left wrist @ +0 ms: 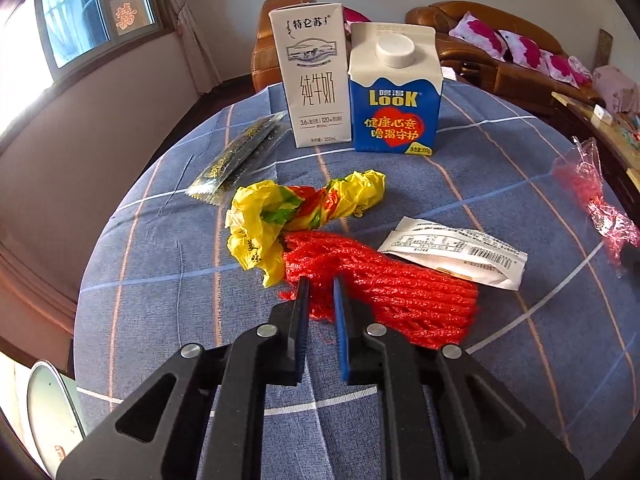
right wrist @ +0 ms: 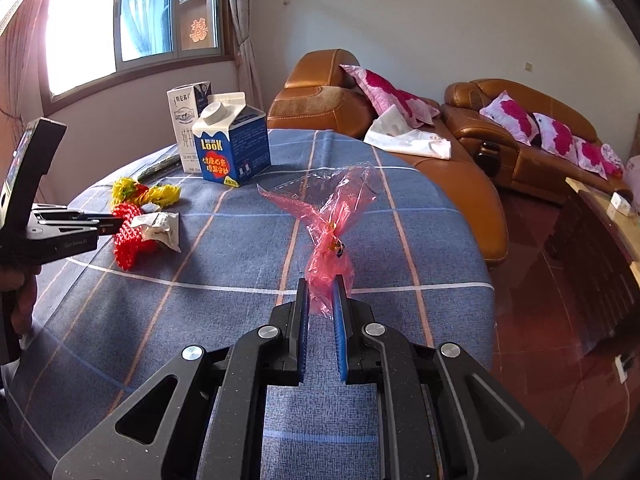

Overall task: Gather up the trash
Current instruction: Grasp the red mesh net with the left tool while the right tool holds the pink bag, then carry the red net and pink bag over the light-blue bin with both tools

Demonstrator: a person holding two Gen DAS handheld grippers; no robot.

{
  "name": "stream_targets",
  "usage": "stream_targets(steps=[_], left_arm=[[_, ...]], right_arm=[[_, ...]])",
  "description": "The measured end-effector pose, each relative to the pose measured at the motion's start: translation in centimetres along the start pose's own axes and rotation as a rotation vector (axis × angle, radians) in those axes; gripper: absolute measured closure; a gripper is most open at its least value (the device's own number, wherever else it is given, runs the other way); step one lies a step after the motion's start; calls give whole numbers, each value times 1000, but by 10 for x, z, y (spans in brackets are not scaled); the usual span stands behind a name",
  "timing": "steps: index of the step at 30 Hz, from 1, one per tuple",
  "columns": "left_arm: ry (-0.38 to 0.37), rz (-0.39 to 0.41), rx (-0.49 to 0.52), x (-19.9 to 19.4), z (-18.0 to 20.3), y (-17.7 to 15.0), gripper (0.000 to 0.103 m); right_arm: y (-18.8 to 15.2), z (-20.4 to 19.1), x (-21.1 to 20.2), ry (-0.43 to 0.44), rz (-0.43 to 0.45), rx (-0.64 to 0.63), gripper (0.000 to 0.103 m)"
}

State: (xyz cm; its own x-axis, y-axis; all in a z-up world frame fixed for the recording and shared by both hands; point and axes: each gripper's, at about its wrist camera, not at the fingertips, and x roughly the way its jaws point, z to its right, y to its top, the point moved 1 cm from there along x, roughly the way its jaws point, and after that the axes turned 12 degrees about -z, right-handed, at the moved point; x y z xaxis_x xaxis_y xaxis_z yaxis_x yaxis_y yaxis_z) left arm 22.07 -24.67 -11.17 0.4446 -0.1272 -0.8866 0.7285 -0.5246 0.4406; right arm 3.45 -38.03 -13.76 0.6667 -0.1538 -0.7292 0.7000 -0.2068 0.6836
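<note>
**A:** Tips for this step? Left gripper (left wrist: 320,280) narrowed around the near edge of the red foam net (left wrist: 384,284), mid table (left wrist: 540,360). Can't tell if it's truly pinched. Right gripper (right wrist: 320,280) nipping the tail of the pink plastic bag (right wrist: 330,236), nearer the table's right edge.

**B:** Squeeze fully before lifting; flimsy stuff probably slips. Lift the net straight up, clear of the yellow wrapper (left wrist: 280,220) and the receipt-like packet (left wrist: 456,250) touching it.

**A:** Readable labels?

**B:** Blue carton (left wrist: 394,96): "LooK". White milk carton (left wrist: 312,76): "3.6", "250mL".
</note>
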Motion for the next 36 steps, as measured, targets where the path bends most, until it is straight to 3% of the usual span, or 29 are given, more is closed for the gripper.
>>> stream_targets(steps=[17,27,36], left_arm=[[-28,64,-4,-30,-3,-11,95],[-41,134,-69,-81,-32,-54,95],[9,178,-149,-113,-70,-99,95]], right_arm=[[1,-6,-13,-18,12,-11,91],[9,-37,-42,6,70,-58,91],[9,-88,-51,78,104,-143,91]])
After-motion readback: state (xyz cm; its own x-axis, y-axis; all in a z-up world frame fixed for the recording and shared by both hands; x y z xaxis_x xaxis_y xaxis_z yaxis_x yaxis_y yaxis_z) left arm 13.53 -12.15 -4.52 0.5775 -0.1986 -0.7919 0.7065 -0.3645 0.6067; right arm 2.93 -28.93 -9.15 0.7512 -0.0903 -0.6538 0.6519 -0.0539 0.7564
